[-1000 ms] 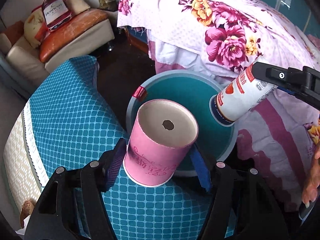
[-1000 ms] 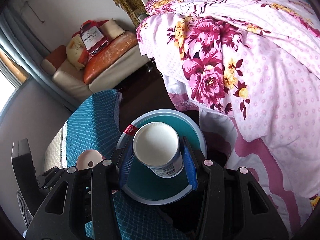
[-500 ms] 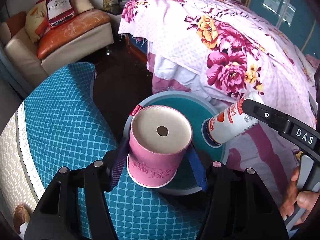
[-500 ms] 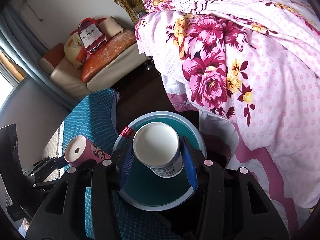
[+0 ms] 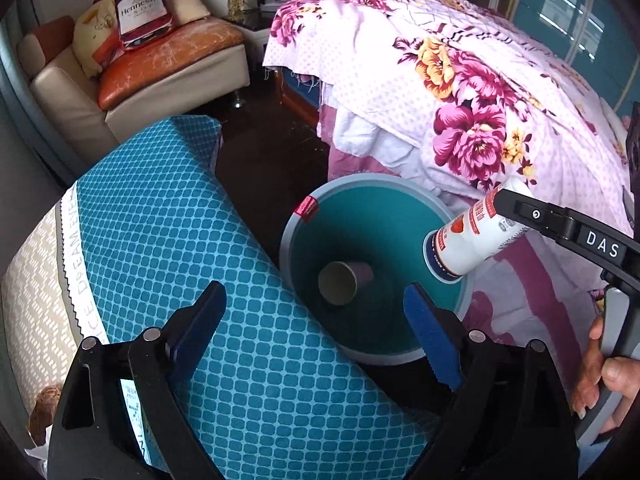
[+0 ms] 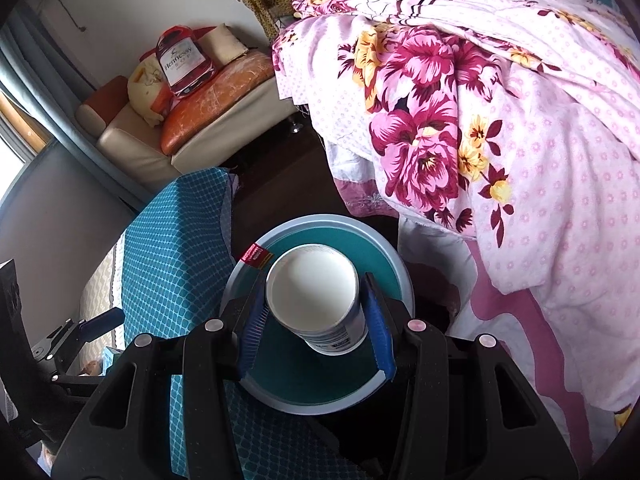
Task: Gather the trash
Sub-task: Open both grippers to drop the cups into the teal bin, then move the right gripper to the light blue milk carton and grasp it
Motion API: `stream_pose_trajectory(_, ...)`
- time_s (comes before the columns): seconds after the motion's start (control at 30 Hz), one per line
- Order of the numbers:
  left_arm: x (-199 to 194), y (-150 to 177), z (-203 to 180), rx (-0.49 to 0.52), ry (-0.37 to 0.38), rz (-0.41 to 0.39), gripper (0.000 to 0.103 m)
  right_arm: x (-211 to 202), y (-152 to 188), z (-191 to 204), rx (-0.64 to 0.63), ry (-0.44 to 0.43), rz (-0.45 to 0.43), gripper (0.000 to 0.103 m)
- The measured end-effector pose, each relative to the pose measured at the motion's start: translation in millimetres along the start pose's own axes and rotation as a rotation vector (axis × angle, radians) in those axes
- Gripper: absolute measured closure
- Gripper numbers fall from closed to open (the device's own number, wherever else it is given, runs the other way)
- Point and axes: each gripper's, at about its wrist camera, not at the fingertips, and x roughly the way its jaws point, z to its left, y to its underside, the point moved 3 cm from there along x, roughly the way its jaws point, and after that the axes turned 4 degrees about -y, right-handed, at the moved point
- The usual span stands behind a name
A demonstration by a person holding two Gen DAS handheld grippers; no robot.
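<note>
The white paper cup with a blue base (image 6: 316,306) hangs over the round teal bin (image 6: 394,256); light and crushable, it is best pinched mid-wall. The right gripper (image 6: 314,320) clamps it so. A pink paper cup (image 5: 344,282) lies inside the bin; the left gripper's (image 5: 316,320) fingers are opening wide, empty.

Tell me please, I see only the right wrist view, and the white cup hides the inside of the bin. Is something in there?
Observer: Yes. The left wrist view shows a pink cup lying on its side at the bottom of the bin.
Operator: Does the left gripper hold anything?
Observer: No. The left gripper has its jaws opening, with nothing between them.
Operator: How does my cup hang?
Observer: The white cup, clamped in the right gripper, is tilted, with its lower end above the bin's opening.
</note>
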Motion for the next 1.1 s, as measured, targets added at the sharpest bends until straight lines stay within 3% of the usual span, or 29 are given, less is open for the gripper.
stream_pose_trajectory(0.33, -9.7, 32.9, 29.7, -0.073, -0.002, 0.040, 0.012, 5.2, 11.2, 11.7, -0.007, 0.006, 0.049, 0.058)
stream_pose_trajectory(0.47, -18.9, 42.0, 37.6, -0.086, -0.008, 0.033, 0.012, 1.0, 14.3, 19.8, -0.015, 0.006, 0.045, 0.040)
stream_pose_trajectory(0.6, -30.1, 50.7, 44.2, -0.096, -0.007, 0.021, 0.012, -7.2, 18.8, 30.7, -0.022, 0.006, 0.047, 0.030)
stream_pose_trajectory(1.1, -79.2, 95.2, 97.7, -0.189, -0.029, -0.027, 0.012, -32.9, 44.5, 90.6, -0.120, 0.000, 0.072, 0.026)
